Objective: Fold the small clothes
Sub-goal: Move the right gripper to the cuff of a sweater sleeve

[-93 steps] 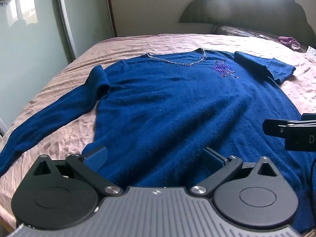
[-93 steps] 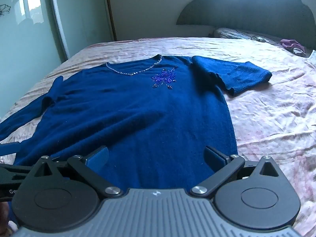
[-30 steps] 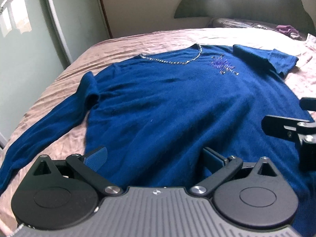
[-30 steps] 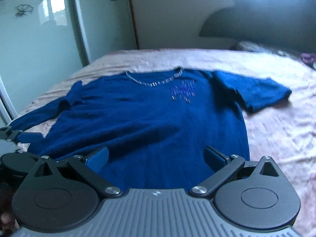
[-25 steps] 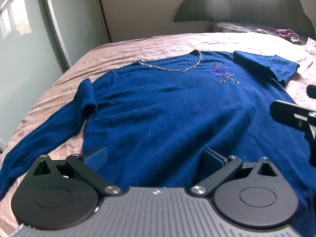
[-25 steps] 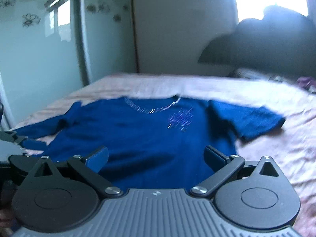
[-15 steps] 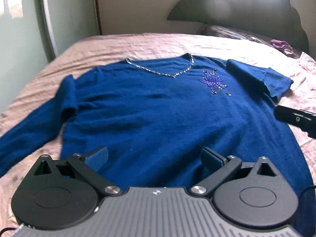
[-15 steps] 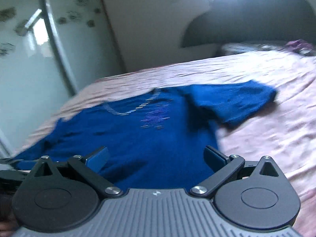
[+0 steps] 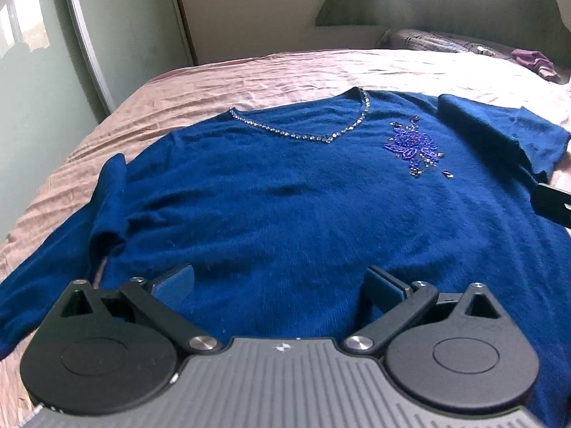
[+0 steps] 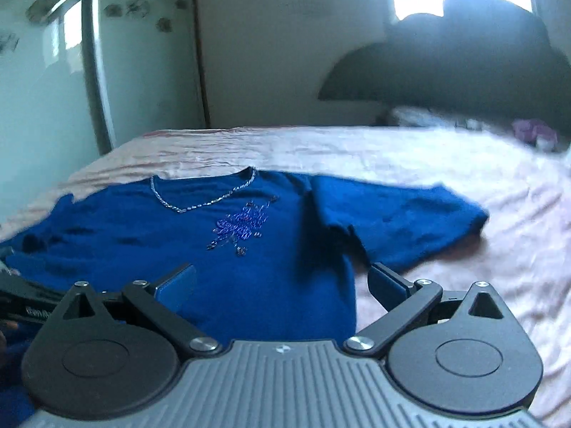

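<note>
— Where is the sweater (image 9: 285, 207) lying?

— It is lying flat and face up on the bed (image 9: 249, 78), neckline (image 9: 307, 132) pointing toward the headboard (image 9: 428, 3). A beaded flower (image 9: 414, 148) is sitting on the chest, just beside the neckline.

— And the sleeves?

— One is stretching out long over the pink sheet toward the left edge of the bed, with a bunched fold at the shoulder. The other sleeve (image 10: 399, 221) is lying out to the right, looking short; it is probably folded back on itself, though the right wrist view is too blurred to be sure.

— What are the tools doing?

— The left hand-held gripper (image 9: 280, 281) is hovering over the lower body of the sweater, jaws spread wide, nothing between them. The right hand-held gripper (image 10: 282, 281) is also gaping wide and empty, hanging over the sweater's right side edge, where blue knit is meeting sheet.

— Anything else on the bed?

— A small purple cloth (image 9: 531, 59) is sitting far off by the pillows (image 9: 428, 41).
</note>
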A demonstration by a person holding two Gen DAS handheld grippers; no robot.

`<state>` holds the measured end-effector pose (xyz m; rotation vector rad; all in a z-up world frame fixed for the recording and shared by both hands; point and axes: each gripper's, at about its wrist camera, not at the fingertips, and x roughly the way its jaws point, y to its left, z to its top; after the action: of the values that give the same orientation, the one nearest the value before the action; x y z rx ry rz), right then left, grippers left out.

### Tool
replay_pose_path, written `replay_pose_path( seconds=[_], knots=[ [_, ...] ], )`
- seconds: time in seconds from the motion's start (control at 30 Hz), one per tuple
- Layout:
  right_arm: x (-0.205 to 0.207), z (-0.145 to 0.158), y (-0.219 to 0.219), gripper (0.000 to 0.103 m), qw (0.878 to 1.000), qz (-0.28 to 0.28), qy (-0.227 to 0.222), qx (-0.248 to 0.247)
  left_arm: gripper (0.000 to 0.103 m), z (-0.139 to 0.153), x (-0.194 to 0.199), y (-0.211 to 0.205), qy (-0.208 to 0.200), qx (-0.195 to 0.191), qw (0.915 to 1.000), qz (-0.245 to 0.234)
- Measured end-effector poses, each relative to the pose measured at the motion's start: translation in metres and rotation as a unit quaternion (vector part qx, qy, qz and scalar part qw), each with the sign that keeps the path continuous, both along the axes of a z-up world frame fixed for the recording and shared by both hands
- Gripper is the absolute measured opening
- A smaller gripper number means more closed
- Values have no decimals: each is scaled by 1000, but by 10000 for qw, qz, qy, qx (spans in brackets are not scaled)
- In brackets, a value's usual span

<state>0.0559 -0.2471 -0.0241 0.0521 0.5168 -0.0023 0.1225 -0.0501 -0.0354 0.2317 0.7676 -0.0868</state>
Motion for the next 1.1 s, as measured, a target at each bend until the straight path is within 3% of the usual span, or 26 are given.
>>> replay_pose_path(
  seconds=[0.1,0.27,0.43,0.57,0.7,0.87,0.9,1.03,1.1],
  knots=[
    [3,1,6,103,9976,-91,-146,-667,103,-3,5,0,53,1,10000,36],
    [0,-2,-7,103,9924,12,-482,-1133,102,-7,12,-1,107,24,9999,82],
    [-5,-10,-29,102,9800,-267,-673,-1855,102,-7,12,-3,27,-29,9999,110],
    [2,-28,-49,102,9674,-298,-366,-2489,102,-7,12,-6,20,-99,9999,78],
    [15,-57,-52,93,9438,-69,73,-3304,103,-9,12,-9,9,-13,10000,35],
    [27,-61,-52,91,9357,130,30,-3525,102,-11,12,-12,-12,51,10000,33],
    [31,-61,-53,87,9359,166,15,-3518,102,-11,12,-13,-18,66,10000,30],
    [49,-63,-55,48,9386,399,103,-3426,102,-12,11,-15,-60,133,9999,2],
    [55,-65,-56,44,9392,484,96,-3399,102,-12,10,-15,-73,146,9999,-7]
  ],
)
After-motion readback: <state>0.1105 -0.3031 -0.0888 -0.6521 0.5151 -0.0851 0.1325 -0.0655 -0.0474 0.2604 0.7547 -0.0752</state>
